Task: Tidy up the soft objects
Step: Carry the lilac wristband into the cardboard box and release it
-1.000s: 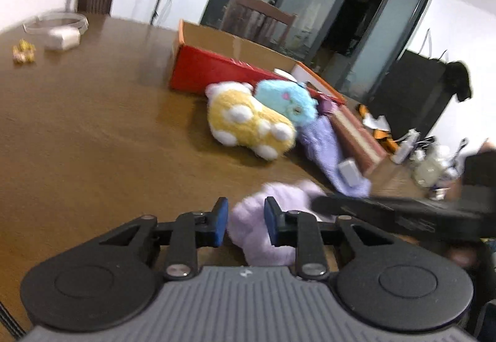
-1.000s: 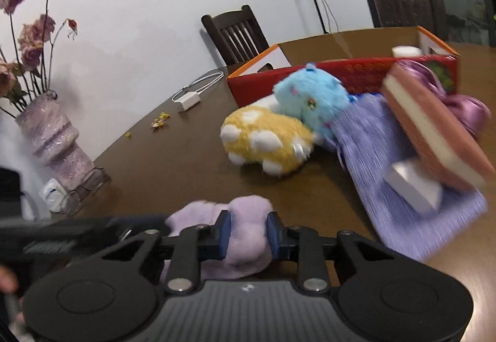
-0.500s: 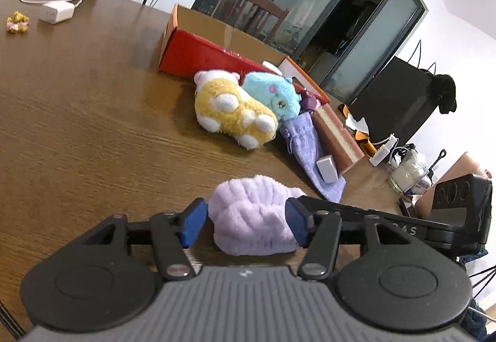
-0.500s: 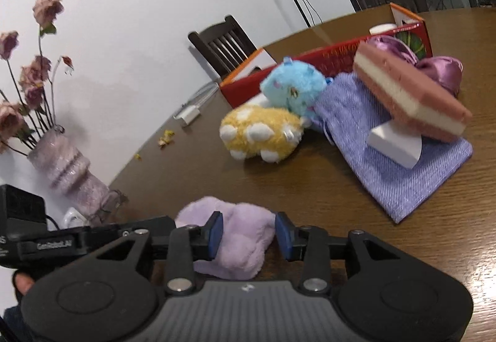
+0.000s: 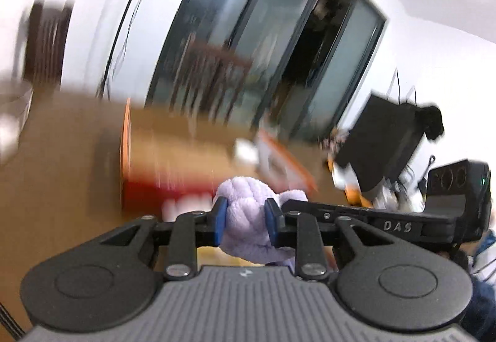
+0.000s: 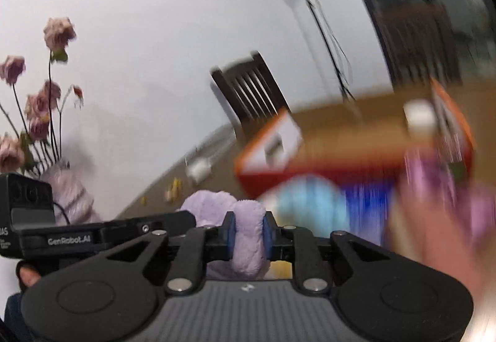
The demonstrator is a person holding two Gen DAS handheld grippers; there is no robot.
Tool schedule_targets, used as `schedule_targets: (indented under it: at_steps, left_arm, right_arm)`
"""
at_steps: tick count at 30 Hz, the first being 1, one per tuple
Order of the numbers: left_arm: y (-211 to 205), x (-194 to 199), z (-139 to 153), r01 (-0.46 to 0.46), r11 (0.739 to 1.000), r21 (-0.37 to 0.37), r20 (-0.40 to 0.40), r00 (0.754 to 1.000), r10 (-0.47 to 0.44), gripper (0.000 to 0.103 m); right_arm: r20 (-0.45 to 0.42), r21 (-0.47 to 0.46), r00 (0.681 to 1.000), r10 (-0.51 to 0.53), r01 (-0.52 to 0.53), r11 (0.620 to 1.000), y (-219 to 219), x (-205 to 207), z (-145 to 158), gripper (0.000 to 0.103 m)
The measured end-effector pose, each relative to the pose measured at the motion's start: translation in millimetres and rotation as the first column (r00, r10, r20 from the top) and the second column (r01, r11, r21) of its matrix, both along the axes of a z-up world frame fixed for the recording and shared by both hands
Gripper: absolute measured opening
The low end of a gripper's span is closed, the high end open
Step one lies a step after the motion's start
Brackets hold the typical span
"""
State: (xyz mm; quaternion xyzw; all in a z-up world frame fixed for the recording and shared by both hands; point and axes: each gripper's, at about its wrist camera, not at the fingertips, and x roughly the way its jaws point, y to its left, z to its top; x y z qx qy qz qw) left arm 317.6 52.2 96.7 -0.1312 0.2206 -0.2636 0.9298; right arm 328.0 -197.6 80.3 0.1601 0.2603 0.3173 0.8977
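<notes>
both the left gripper [image 5: 243, 222] and right gripper [image 6: 249, 233] have just closed, clamping the fluffy lilac plush cloth [image 5: 246, 218]. the open red cardboard box [image 5: 173, 162] behind is blurred.

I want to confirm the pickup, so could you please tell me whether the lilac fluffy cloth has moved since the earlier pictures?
Yes. The lilac cloth, clamped by both grippers, has risen off the table toward the red box; earlier it lay well short of it.

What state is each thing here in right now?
Left gripper: jaws just closed, clamped on the lilac plush.
Right gripper: jaws just closed, clamped on the same plush.
Lilac plush: pinched by both grippers.
Red box: open-topped, blurred.
Blue plush: blurred, in front of the box.
</notes>
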Motion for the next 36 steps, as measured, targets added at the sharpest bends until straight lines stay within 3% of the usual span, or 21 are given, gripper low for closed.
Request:
schedule_targets:
  at_steps: [4,7,11,14,16,20,23,26,28,30,36]
  left_arm:
    - [-2.4,99.0,28.2,-0.054,0.998,0.023,0.005,0.999,0.054,0.026]
    - [-4.7,181.0,23.2,-0.103,0.994,0.045,-0.108,0.988,0.108,0.026]
    - [-20.2,257.8,-3.0,-0.16,0.974,0.157,-0.208,0.959,0.191,0.026]
    - [-39.7,286.0,-25.9,-0.153,0.944,0.293,-0.231,0.947,0.225,0.028]
    - [-45.3,294.4,-37.4,-0.148,0.928,0.341,-0.239,0.941,0.238,0.03]
    - [-42.1,292.2,-35.0,-0.167,0.928,0.334,-0.217,0.944,0.248,0.051]
    - [-36.1,285.8,-21.6,-0.172,0.928,0.33,-0.179,0.954,0.241,0.053]
    - [-35.0,277.3,-4.1,-0.187,0.923,0.335,-0.15,0.957,0.249,0.055]
    - [-36.6,264.4,11.7,-0.199,0.92,0.337,-0.12,0.96,0.252,0.061]
    - [-35.8,243.4,30.3,-0.206,0.92,0.333,-0.083,0.966,0.247,0.076]
    - [-34.9,168.1,74.7,-0.201,0.911,0.36,0.023,0.978,0.207,0.087]
  right_arm:
    - [0.007,-0.01,1.0,0.014,-0.014,1.0,7.3,103.1,44.6,0.018]
    - [-0.055,-0.056,0.998,-0.01,0.007,0.998,25.1,192.1,53.2,0.018]
    - [-0.187,-0.121,0.98,-0.062,0.04,0.992,49.0,286.0,22.1,0.018]
    - [-0.298,-0.136,0.95,-0.097,0.059,0.989,58.6,331.4,-15.0,0.018]
    - [-0.36,-0.136,0.926,-0.11,0.064,0.989,63.5,350.1,-37.3,0.018]
    - [-0.441,-0.101,0.891,-0.111,0.073,0.992,66.0,367.2,-61.6,0.027]
    - [-0.425,-0.112,0.898,-0.11,0.069,0.991,63.0,366.1,-54.1,0.039]
    - [-0.387,-0.111,0.915,-0.11,0.073,0.991,56.0,354.0,-33.9,0.039]
    - [-0.347,-0.115,0.931,-0.112,0.076,0.99,46.9,339.5,-12.7,0.039]
    - [-0.297,-0.118,0.948,-0.111,0.079,0.99,32.1,320.4,13.1,0.045]
    - [-0.166,-0.202,0.97,-0.178,0.143,0.969,-24.1,250.8,80.0,0.054]
